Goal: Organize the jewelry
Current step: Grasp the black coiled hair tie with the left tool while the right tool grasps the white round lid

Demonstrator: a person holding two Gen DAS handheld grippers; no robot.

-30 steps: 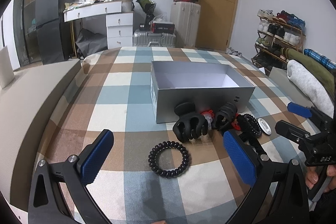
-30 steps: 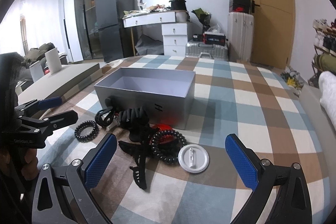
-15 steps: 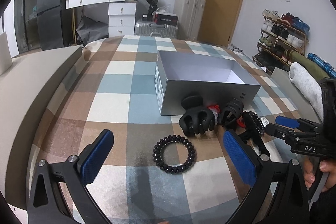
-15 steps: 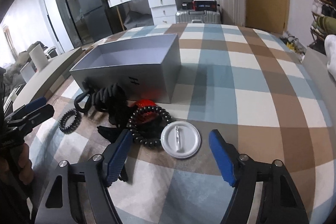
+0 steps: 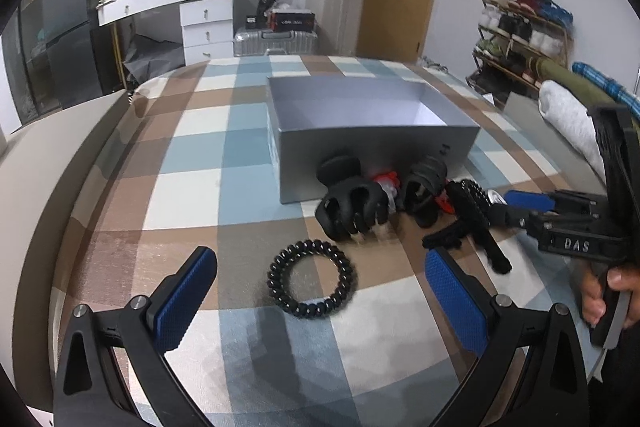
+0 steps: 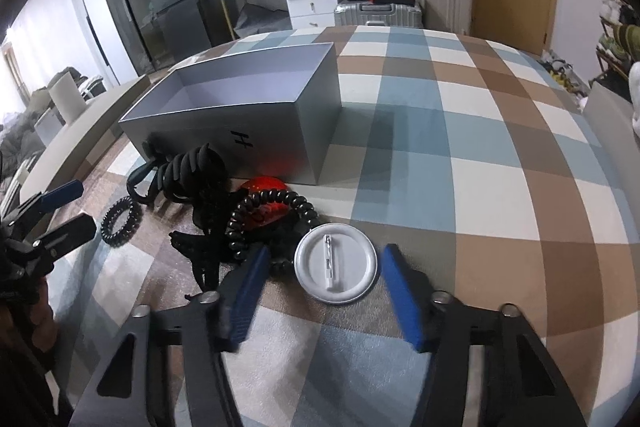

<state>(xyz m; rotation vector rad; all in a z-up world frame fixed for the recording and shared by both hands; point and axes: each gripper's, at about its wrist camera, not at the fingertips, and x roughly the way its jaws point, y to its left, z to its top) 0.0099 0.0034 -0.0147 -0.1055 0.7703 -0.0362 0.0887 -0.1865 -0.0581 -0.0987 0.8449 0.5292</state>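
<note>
An open grey box [image 5: 372,131] stands on the checked cloth; it also shows in the right wrist view [image 6: 240,115]. In front of it lie black claw clips [image 5: 352,209], a red piece [image 6: 266,209], a black spiral hair tie [image 6: 272,223] and a white round pin badge [image 6: 335,267]. Another black spiral hair tie [image 5: 312,278] lies apart, between the left gripper's open fingers. My left gripper [image 5: 320,301] is open and empty. My right gripper [image 6: 324,281] is open, its blue pads on either side of the badge, not touching it.
The checked cloth [image 6: 480,155] covers the whole surface. A grey ledge [image 5: 44,163] runs along the left. Behind stand a white desk [image 5: 192,11], suitcases [image 5: 336,15], a door and a shoe rack [image 5: 520,31].
My right gripper has moved down and forward to the white badge and its fingers have narrowed around it. My left gripper has come closer to the lone spiral hair tie.
</note>
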